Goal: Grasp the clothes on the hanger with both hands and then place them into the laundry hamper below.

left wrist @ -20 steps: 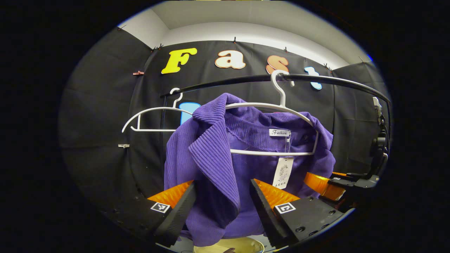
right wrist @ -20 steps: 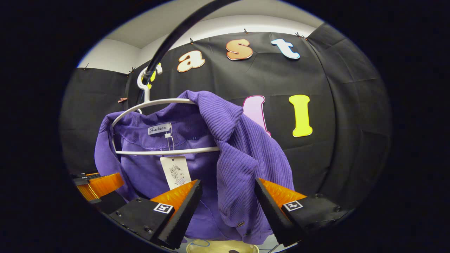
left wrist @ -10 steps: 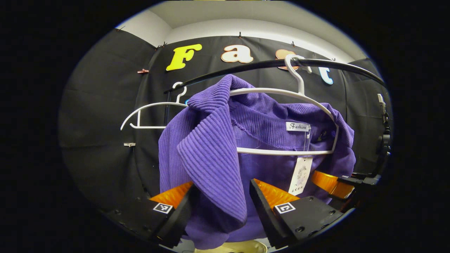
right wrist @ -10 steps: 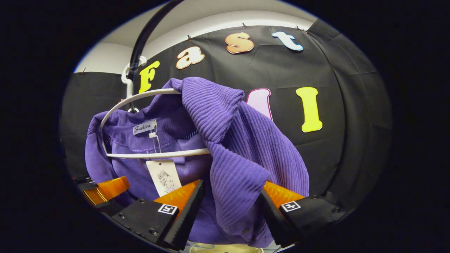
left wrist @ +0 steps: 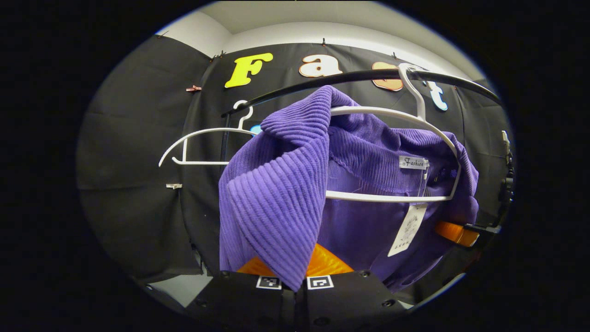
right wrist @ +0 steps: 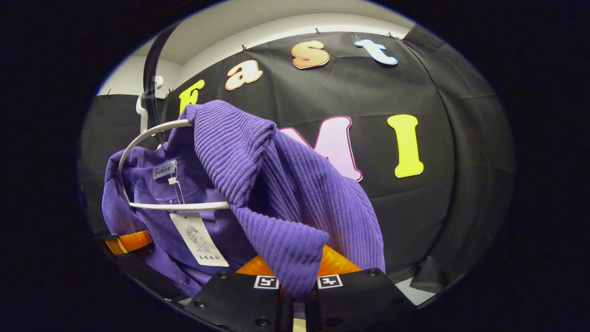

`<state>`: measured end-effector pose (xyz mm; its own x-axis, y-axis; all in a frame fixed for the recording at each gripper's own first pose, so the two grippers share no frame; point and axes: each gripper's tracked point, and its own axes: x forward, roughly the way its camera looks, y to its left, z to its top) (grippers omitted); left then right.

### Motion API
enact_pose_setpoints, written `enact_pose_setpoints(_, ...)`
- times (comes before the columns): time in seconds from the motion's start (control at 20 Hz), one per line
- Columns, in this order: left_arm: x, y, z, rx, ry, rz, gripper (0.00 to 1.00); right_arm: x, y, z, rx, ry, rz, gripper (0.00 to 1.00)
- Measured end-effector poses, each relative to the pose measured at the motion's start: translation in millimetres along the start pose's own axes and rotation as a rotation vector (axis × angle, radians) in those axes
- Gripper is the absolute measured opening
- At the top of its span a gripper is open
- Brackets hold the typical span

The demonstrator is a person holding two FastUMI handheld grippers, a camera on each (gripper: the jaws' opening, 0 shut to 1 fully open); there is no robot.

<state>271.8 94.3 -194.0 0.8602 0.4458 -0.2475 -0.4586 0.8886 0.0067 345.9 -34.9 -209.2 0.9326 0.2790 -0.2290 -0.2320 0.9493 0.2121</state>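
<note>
Both grippers, left gripper [left wrist: 295, 281] and right gripper [right wrist: 298, 281], are pinching front edges of the purple ribbed knit cardigan [left wrist: 276, 193] hanging just ahead on the white plastic hanger [left wrist: 392, 115]; grasp step looks done, next needs lifting it off.

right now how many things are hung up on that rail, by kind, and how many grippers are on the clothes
White hangers: 2, one carrying the garment and one bare, both hooked on the black rail
Purple garments: 1
Paper tags hanging from the garment: 1
Grippers shut on the garment: 2, left gripper and right gripper
Total: 6
</note>
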Motion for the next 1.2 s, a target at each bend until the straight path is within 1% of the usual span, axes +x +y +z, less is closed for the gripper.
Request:
enact_pose_setpoints(0.05,-2,0,2,0.0,-0.003,0.003,0.05,-2,-2,1,0.002,-0.001,0.005,0.19)
enact_pose_setpoints(0.25,-11,9,9,0.029,-0.016,0.03,0.04,-12,-10,8,0.067,-0.013,0.046,0.19)
enact_pose_setpoints(0.6,-39,41,40,0.049,-0.076,0.118,0.05,-33,-22,41,0.063,-0.091,0.069,0.19)
enact_pose_setpoints(0.7,-47,49,52,0.054,-0.108,0.142,0.05,-37,-27,47,0.069,-0.11,0.06,0.19)
enact_pose_setpoints(0.85,-54,58,76,0.092,-0.16,0.172,0.06,-38,-38,67,0.074,-0.166,0.03,0.19)
enact_pose_setpoints(0.9,-54,62,85,0.11,-0.182,0.184,0.06,-35,-44,74,0.086,-0.186,0.017,0.14)
enact_pose_setpoints(0.95,-54,66,96,0.13,-0.206,0.197,0.06,-33,-48,80,0.102,-0.203,0.007,0.14)
enact_pose_setpoints(1.0,-52,70,106,0.148,-0.223,0.208,0.06,-30,-51,86,0.117,-0.217,-0.001,0.19)
enact_pose_setpoints(1.15,-43,84,125,0.197,-0.258,0.233,0.06,-20,-56,92,0.11,-0.236,-0.018,0.14)
enact_pose_setpoints(1.2,-40,88,131,0.213,-0.268,0.236,0.06,-17,-56,94,0.097,-0.238,-0.022,0.14)
